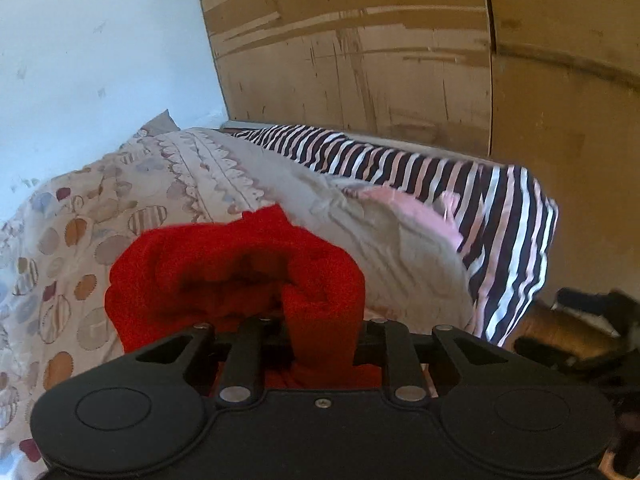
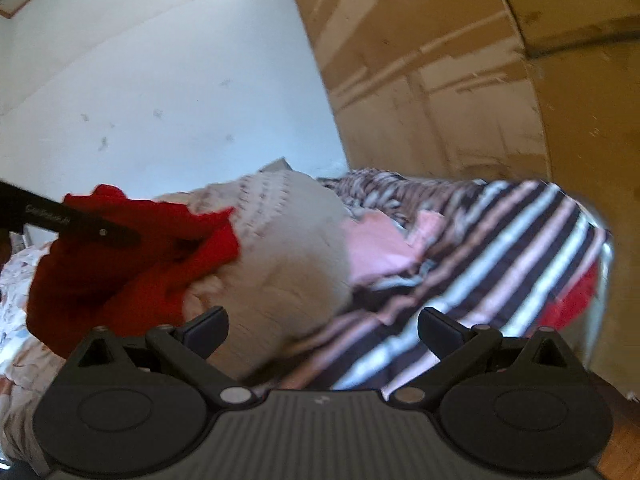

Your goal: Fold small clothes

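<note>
A red knitted garment (image 1: pixel 236 276) hangs bunched in my left gripper (image 1: pixel 320 336), which is shut on it; its fingertips are hidden by the cloth. It is held above the bed. In the right wrist view the same red garment (image 2: pixel 120 256) shows at the left with the left gripper's black finger (image 2: pixel 80 224) across it. My right gripper (image 2: pixel 320 332) is open and empty, above the beige cover and the striped sheet, to the right of the garment.
The bed has a patterned duvet (image 1: pixel 80 232), a beige cover (image 1: pixel 380 240), a pink cloth (image 1: pixel 416 212) and a dark-and-white striped sheet (image 1: pixel 512 240). A wooden wardrobe (image 1: pixel 400 48) stands behind. A white wall (image 1: pixel 100 60) is at the left. Another red item (image 2: pixel 576 296) lies at the bed's right edge.
</note>
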`<state>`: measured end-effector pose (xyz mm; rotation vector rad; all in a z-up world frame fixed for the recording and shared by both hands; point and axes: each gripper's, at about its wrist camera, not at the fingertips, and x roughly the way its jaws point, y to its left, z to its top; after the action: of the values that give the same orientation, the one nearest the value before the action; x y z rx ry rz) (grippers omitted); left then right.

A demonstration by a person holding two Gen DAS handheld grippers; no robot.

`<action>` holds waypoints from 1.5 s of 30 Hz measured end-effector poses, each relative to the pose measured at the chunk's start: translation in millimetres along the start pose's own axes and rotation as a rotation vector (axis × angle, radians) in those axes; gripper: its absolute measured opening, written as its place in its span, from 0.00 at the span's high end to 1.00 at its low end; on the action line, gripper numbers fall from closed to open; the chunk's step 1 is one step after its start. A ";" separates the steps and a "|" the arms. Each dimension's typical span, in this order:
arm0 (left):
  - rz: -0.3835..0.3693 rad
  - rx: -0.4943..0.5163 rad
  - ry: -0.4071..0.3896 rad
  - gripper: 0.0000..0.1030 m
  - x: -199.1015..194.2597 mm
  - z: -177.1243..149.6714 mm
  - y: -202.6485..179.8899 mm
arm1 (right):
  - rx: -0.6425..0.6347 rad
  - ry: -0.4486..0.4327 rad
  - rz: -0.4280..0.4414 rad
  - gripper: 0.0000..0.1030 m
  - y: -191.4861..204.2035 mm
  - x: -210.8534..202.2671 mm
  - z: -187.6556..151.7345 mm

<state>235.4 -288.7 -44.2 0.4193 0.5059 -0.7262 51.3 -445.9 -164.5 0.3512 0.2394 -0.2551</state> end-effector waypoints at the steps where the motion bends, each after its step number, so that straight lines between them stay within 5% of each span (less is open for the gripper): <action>1: -0.001 -0.021 -0.007 0.75 -1.4 -1.1 2.3 | 0.004 0.006 -0.007 0.00 -3.7 -2.4 -2.2; 4: -0.028 -0.130 -0.027 0.64 -10.7 -1.4 16.2 | 0.013 0.021 -0.024 0.00 -8.9 -3.2 -5.5; 9: -0.176 -0.310 -0.101 0.26 -36.2 -13.8 38.1 | 0.024 0.022 -0.042 0.00 -9.9 -7.4 -5.4; 15: -0.210 -0.375 -0.210 0.09 -78.4 -42.6 44.9 | 0.007 0.025 -0.043 0.00 -4.1 -9.5 -1.1; 22: -0.042 -0.352 -0.173 0.06 -104.0 -80.3 60.0 | -0.014 0.036 -0.053 0.00 -3.4 -1.7 23.7; 27: 0.063 -0.320 -0.166 0.01 -103.3 -94.2 72.3 | -0.052 0.047 0.038 0.00 14.5 23.2 76.3; 35: 0.090 -0.219 -0.144 0.01 -80.4 -92.3 68.3 | -0.163 0.168 0.418 0.00 117.8 101.6 171.3; 41: 0.090 -0.258 -0.142 0.01 -79.9 -102.6 75.0 | -0.382 0.339 0.548 0.03 204.8 156.0 172.1; 44: 0.101 -0.256 -0.126 0.01 -79.0 -107.5 78.9 | -0.500 0.381 0.521 0.22 225.6 168.2 153.0; 45: 0.104 -0.252 -0.123 0.01 -78.7 -108.6 79.9 | -0.524 0.389 0.516 0.41 227.7 169.6 147.3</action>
<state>210.8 -137.0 -71.5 0.1624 0.4496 -0.5752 303.3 -327.8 -6.6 -0.0695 0.5718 0.3883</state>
